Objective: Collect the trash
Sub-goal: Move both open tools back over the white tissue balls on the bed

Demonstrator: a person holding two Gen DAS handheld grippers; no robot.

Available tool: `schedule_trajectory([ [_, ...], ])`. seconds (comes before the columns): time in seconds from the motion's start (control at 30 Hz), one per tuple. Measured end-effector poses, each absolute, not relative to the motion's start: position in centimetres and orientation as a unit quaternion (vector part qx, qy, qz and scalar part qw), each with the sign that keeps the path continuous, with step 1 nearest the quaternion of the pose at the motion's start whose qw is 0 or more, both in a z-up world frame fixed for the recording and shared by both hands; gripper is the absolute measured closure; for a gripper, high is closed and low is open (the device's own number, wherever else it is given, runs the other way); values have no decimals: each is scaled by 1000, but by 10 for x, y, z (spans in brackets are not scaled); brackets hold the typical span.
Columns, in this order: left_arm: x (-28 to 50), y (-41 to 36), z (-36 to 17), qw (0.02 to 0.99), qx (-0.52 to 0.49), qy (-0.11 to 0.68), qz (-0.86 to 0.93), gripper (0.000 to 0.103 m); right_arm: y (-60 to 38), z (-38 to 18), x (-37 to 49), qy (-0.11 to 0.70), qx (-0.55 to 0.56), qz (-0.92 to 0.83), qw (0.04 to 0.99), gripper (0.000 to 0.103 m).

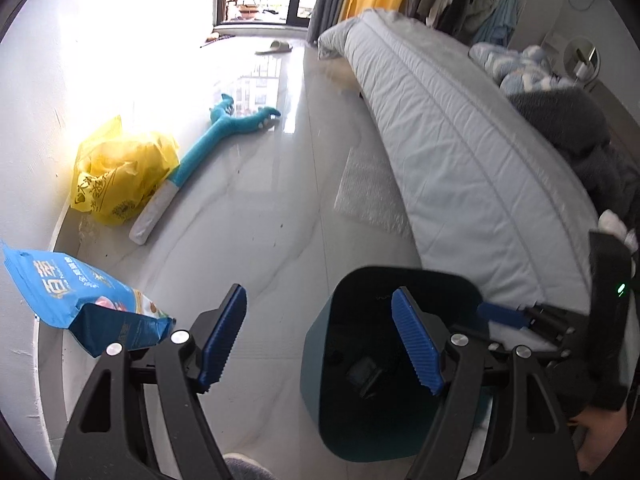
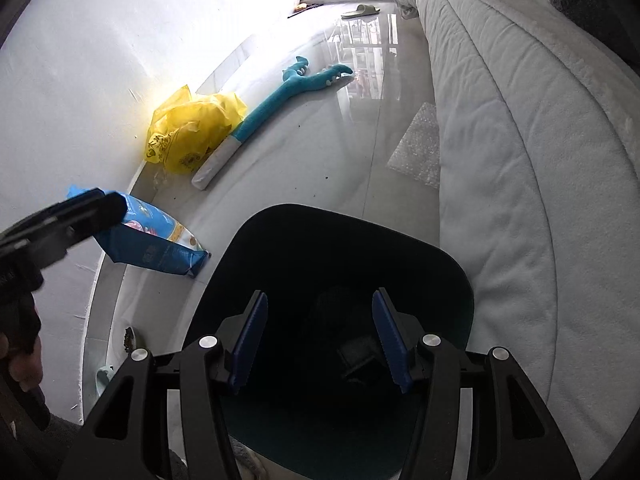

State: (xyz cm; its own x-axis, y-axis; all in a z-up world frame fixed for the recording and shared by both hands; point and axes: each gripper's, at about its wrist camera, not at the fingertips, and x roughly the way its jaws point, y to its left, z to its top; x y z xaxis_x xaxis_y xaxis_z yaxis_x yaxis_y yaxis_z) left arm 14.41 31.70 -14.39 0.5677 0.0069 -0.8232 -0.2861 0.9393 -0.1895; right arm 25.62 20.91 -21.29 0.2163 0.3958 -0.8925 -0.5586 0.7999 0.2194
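Two tongs are seen, both spread and empty: the left gripper (image 1: pixel 320 340) wider, beside the bin (image 1: pixel 316 380); the right gripper (image 2: pixel 320 344) held over the bin's mouth, nothing pinched. A blue packet (image 1: pixel 80 304) is lain against the wall, left of the left gripper and near it, long axis running roughly along the wall. A yellow bag (image 1: pixel 120 172) and a bubble-wrap sheet (image 1: pixel 368 188) are left farther out. The left hand is judged nearer the packet.

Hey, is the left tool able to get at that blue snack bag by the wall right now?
Probably yes. The left tool is open and holds nothing, and the blue snack bag lies on bare floor just beside it, with nothing between them. The bin sits off to the other side.
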Motion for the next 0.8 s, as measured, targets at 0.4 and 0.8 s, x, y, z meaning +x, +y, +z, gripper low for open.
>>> schedule_trajectory([
  [0.4,151,294,-82,911,-136,381,77,26,186,-154,249,479,-78,320,814,27],
  [0.8,175,242,-62,919,-144,366,36,25,124,-98,252,396,-84,300,864,23],
])
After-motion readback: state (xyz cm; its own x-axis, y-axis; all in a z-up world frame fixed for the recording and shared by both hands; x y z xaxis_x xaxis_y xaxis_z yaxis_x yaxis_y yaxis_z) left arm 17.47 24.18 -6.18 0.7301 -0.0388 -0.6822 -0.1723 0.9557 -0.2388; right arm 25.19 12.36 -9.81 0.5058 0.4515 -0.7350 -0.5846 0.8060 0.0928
